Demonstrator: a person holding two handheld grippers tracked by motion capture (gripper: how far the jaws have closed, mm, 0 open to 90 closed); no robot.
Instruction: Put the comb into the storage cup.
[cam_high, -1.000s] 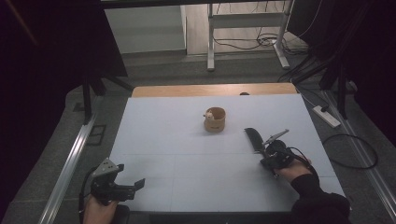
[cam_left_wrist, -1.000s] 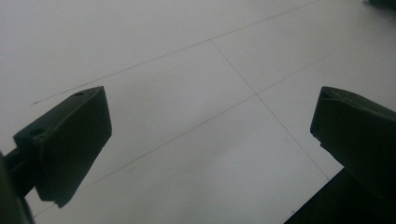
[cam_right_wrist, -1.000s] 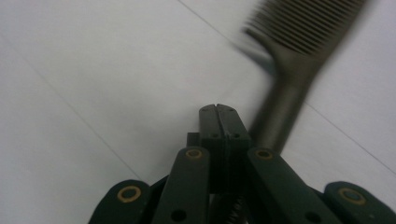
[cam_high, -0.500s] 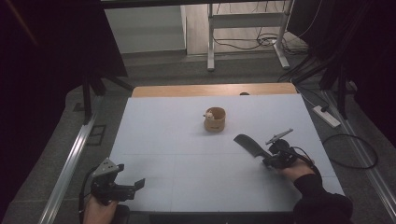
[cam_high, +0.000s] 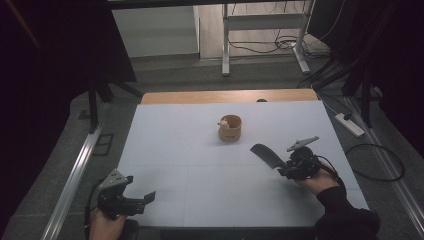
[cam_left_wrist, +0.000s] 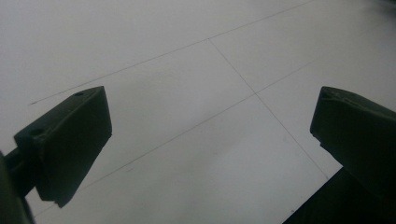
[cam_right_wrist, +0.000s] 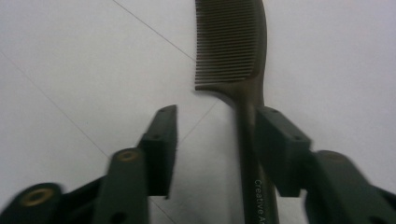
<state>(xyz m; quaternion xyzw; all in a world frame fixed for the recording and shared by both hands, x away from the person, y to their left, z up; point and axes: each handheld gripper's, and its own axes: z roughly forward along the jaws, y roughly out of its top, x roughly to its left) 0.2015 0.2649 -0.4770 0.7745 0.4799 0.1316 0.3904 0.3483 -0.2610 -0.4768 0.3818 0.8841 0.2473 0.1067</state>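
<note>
My right gripper (cam_right_wrist: 212, 140) has just been opening its jaws, and the comb (cam_right_wrist: 236, 51) lies between them: its handle runs along the inner face of one jaw, while the other jaw stands off with bare table (cam_right_wrist: 70, 70) showing in the gap. So the pads are apart and no longer clamp the handle. The comb's toothed end points away from me, the teeth facing the side of the free jaw, and white lettering shows low on the handle.

From the high view, the right gripper (cam_high: 285, 167) sits on the right part of the pale table (cam_high: 170, 140), in my right hand (cam_high: 312, 181), with the dark comb (cam_high: 263, 155) stretching from it toward the far left. A small round wooden cup (cam_high: 230, 128) stands farther off near the table's middle, well apart from the comb.

My left gripper (cam_high: 142, 199) rests at the near left corner in my left hand (cam_high: 105, 222). Its jaws stand wide apart over bare tabletop, with nothing between them.
</note>
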